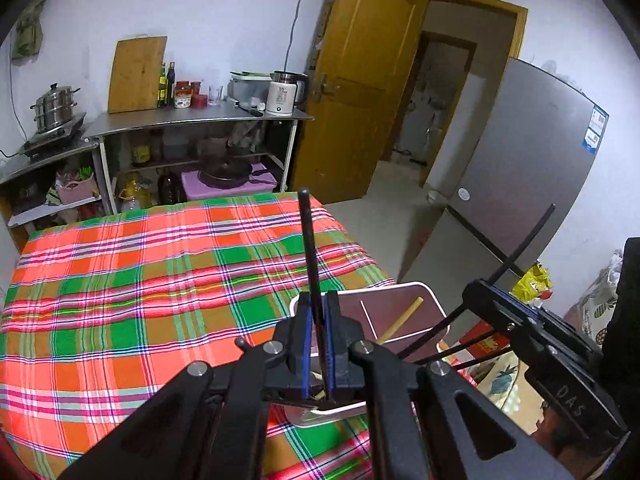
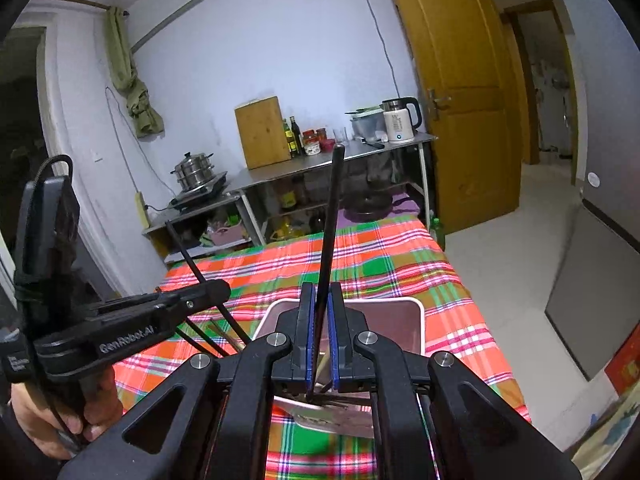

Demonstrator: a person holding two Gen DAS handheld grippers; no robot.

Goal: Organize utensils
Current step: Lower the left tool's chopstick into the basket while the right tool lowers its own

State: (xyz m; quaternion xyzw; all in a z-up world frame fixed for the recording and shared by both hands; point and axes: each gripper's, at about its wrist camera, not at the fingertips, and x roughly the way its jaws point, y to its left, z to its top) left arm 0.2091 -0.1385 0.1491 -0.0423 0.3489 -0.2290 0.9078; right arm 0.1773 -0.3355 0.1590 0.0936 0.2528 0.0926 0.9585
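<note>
My left gripper (image 1: 318,300) is shut on a black chopstick (image 1: 308,248) that stands nearly upright, its lower end down in a pink bin with a white rim (image 1: 438,310). In the bin lie a bamboo chopstick (image 1: 402,320) and a thin white stick (image 1: 368,316). My right gripper (image 2: 320,292) is shut on a second black chopstick (image 2: 332,216), also over the pink bin (image 2: 418,306). Each gripper shows in the other's view: the right gripper (image 1: 480,286) with its slanted chopstick (image 1: 528,236), the left gripper (image 2: 218,290) with its chopstick (image 2: 186,250).
The bin sits at the near right corner of a table under a plaid cloth (image 1: 160,280). More dark sticks (image 1: 460,350) lean out of the bin. A hand (image 2: 60,420) grips the left tool. Behind stand steel shelves (image 1: 200,120), a door (image 1: 360,80) and a fridge (image 1: 540,160).
</note>
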